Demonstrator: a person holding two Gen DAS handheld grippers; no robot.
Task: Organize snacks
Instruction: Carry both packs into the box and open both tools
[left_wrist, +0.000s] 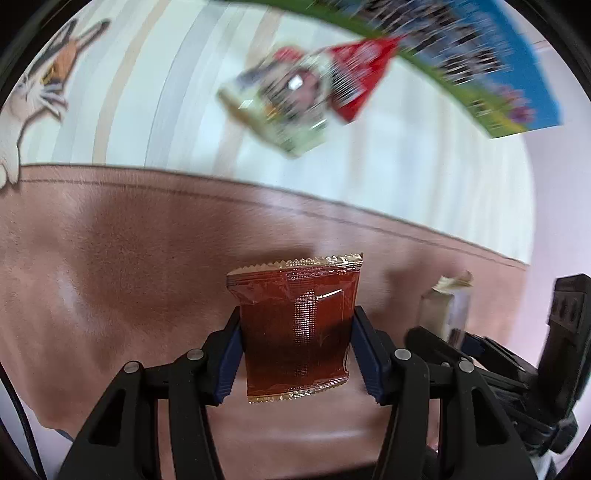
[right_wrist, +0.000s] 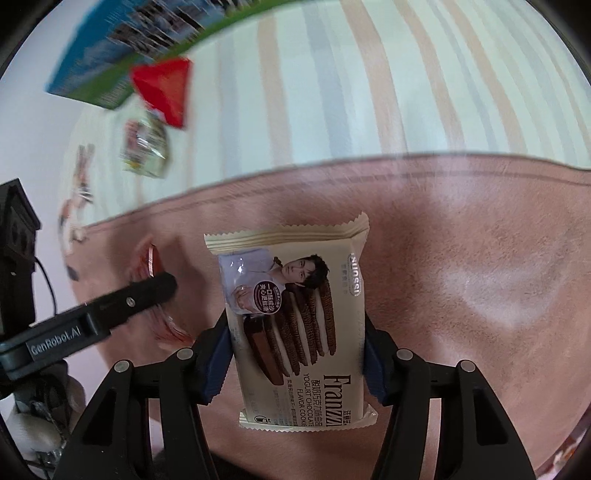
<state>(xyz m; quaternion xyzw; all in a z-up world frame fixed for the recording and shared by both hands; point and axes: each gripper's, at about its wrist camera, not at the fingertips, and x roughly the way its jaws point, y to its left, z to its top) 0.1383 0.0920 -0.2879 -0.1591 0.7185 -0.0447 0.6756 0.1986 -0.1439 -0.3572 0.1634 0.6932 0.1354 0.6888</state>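
My left gripper (left_wrist: 295, 343) is shut on a reddish-brown snack packet (left_wrist: 295, 328) and holds it above a pink-brown mat (left_wrist: 110, 258). My right gripper (right_wrist: 295, 347) is shut on a cream Franzzi cookie packet (right_wrist: 295, 325) above the same mat (right_wrist: 461, 258). The right gripper with its cream packet (left_wrist: 447, 306) shows at the right in the left wrist view. The left gripper's finger (right_wrist: 129, 302) shows at the left in the right wrist view, with the red packet edge-on (right_wrist: 152, 260).
On the striped cloth (left_wrist: 166, 92) beyond the mat lie a pale green snack packet (left_wrist: 277, 107), a red packet (left_wrist: 362, 81) and a blue-green box (left_wrist: 480, 70). They also show in the right wrist view: packet (right_wrist: 146, 151), red packet (right_wrist: 166, 88), box (right_wrist: 122, 48).
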